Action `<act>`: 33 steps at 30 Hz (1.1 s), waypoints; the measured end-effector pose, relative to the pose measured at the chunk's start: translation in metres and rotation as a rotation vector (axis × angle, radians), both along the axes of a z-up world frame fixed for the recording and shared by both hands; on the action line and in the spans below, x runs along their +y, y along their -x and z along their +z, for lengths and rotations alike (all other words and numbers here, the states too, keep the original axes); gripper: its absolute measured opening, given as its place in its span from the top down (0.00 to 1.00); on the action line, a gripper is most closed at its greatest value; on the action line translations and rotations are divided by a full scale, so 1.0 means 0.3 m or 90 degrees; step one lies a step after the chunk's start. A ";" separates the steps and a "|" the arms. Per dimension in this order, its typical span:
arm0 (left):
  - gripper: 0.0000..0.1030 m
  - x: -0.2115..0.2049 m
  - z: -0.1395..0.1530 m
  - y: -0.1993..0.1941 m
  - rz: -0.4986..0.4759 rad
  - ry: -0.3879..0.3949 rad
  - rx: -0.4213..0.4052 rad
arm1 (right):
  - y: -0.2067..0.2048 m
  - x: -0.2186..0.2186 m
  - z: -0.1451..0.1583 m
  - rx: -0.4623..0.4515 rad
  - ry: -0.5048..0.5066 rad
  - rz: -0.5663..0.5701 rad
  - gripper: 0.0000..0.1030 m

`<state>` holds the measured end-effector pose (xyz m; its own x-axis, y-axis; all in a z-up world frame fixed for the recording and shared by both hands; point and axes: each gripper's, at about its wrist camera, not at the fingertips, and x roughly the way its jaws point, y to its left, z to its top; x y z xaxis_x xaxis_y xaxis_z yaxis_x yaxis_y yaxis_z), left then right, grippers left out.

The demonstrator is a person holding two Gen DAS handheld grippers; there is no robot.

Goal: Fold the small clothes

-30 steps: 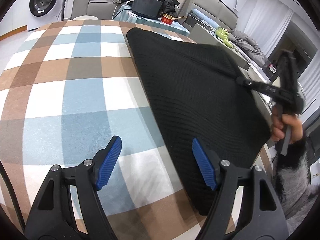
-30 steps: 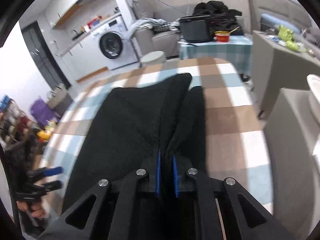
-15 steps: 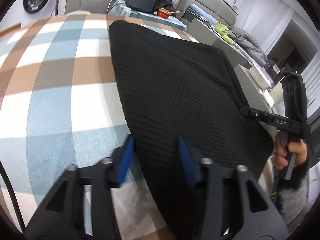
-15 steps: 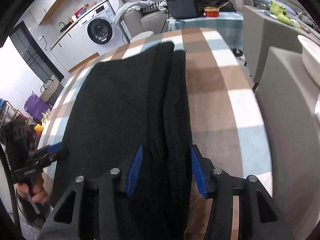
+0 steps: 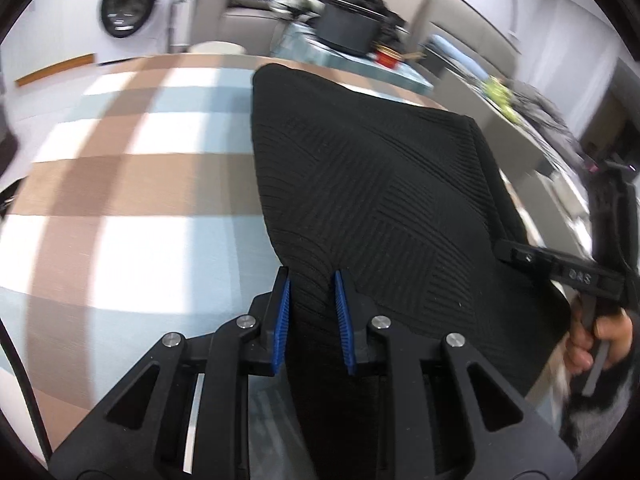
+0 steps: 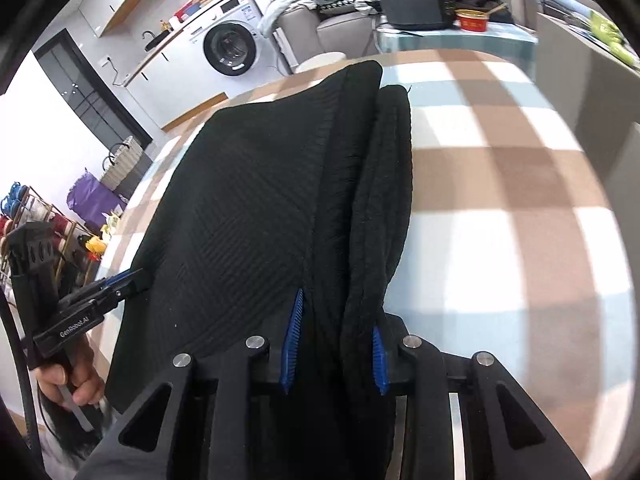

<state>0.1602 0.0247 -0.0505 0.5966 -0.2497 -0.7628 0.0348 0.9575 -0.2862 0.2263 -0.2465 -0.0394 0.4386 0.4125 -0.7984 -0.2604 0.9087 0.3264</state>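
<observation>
Both grippers apparently straddle the black garment (image 5: pixel 372 184).

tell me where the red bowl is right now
In the right wrist view the red bowl sits far back on the teal-clothed side table, right of the black box.

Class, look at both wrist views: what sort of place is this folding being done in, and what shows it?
Most likely a lived-in home, an open living and laundry area. A washing machine stands under a counter, a sofa is heaped with clothes, and the black knit garment lies on a checked tablecloth.
</observation>
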 end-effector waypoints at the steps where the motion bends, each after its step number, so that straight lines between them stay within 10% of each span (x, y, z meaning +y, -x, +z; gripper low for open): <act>1: 0.82 0.026 -0.003 -0.008 0.011 -0.010 0.003 | -0.011 0.029 -0.001 -0.002 -0.005 0.007 0.70; 14: 0.69 0.066 0.027 0.124 -0.006 0.007 -0.007 | 0.220 -0.084 0.040 0.046 -0.066 0.037 0.67; 17: 0.68 0.066 0.021 0.148 -0.008 0.009 -0.005 | 0.251 -0.072 0.047 0.029 -0.060 0.047 0.86; 22: 0.67 0.084 0.039 0.181 0.003 0.012 -0.015 | 0.287 -0.045 0.090 0.006 -0.049 0.067 0.88; 25: 0.64 0.093 0.035 0.175 0.007 0.008 -0.016 | 0.263 -0.049 0.028 0.056 0.011 0.063 0.83; 33: 0.56 0.072 0.064 0.198 -0.004 -0.003 -0.032 | 0.090 -0.090 0.178 -0.072 -0.040 -0.007 0.65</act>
<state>0.1008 0.0463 -0.0313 0.6324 -0.2496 -0.7333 0.0552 0.9588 -0.2788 0.1994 -0.2736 0.0140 0.5287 0.4548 -0.7167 -0.2884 0.8904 0.3523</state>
